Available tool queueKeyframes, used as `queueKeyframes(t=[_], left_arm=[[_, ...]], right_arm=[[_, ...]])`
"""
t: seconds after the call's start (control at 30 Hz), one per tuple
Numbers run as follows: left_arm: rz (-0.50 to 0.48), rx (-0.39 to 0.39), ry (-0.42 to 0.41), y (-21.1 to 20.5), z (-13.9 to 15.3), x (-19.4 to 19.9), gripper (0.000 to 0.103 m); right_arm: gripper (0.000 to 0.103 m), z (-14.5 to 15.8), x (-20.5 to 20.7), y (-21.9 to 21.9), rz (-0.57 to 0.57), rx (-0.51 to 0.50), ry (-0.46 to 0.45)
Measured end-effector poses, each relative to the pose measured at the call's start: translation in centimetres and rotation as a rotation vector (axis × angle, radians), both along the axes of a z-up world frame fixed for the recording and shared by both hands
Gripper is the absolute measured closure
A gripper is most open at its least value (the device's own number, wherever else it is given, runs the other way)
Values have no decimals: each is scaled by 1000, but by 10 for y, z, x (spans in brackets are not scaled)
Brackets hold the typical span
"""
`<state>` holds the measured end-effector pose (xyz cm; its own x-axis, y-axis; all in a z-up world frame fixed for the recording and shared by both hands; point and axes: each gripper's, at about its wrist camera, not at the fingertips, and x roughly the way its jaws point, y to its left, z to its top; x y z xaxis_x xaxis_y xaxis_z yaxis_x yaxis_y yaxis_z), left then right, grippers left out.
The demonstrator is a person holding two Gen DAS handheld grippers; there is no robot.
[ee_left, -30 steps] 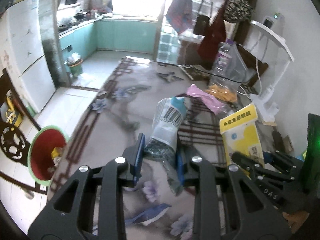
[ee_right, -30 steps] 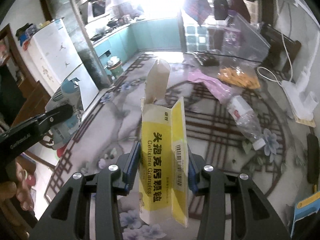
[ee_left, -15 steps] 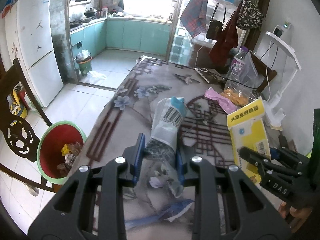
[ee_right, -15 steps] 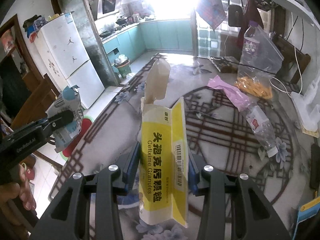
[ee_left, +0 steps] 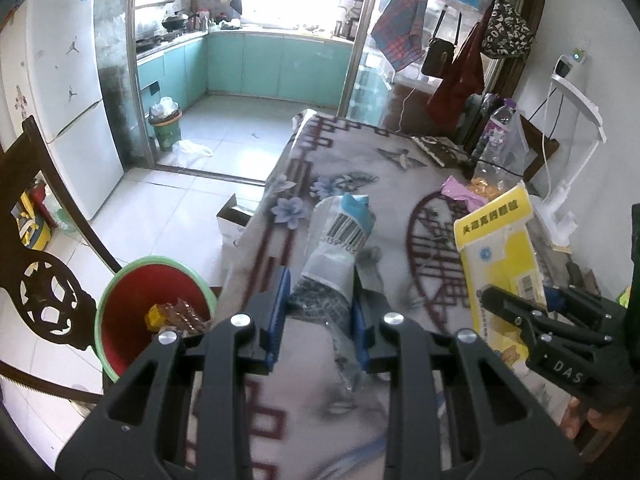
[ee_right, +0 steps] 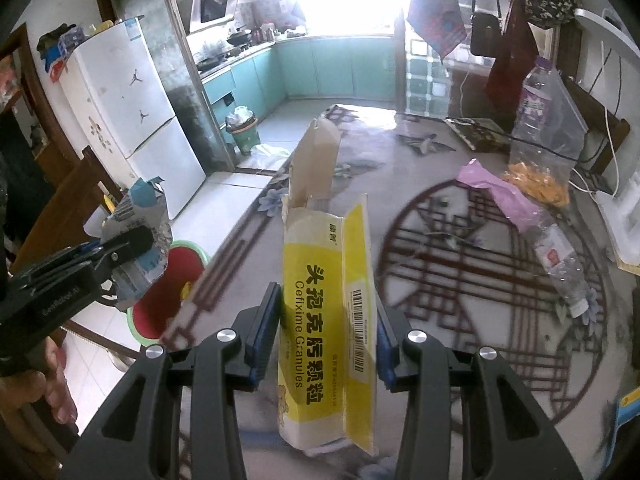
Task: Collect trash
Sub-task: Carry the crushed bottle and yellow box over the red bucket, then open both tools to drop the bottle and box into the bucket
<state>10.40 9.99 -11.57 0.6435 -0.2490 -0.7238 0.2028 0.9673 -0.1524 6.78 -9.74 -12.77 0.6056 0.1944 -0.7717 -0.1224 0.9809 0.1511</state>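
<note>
left tongs [ee_left: 318,312]: holding crumpled wrapper [ee_left: 338,248] | right tongs [ee_right: 326,332]: holding yellow box [ee_right: 326,316] | red bin [ee_left: 148,304]: left of surface [ee_left: 360,168]

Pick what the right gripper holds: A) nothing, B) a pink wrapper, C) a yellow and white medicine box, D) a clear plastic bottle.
C: the right gripper is shut on the yellow and white medicine box, which stands upright between its blue pads.
</note>
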Motion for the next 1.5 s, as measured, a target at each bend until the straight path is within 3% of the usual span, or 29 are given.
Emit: queueKeyframes(t=[0.33, 1.07, 1.5], left_arm=[[17, 2, 26, 61, -11, 19, 76], [173, 14, 117, 181, -50, 41, 76], [200, 21, 148, 215, -64, 59, 76]], right_arm=[[62, -2, 16, 67, 38, -16, 11], [62, -22, 57, 190, 205, -37, 43], [62, -40, 78, 233, 270, -37, 78]])
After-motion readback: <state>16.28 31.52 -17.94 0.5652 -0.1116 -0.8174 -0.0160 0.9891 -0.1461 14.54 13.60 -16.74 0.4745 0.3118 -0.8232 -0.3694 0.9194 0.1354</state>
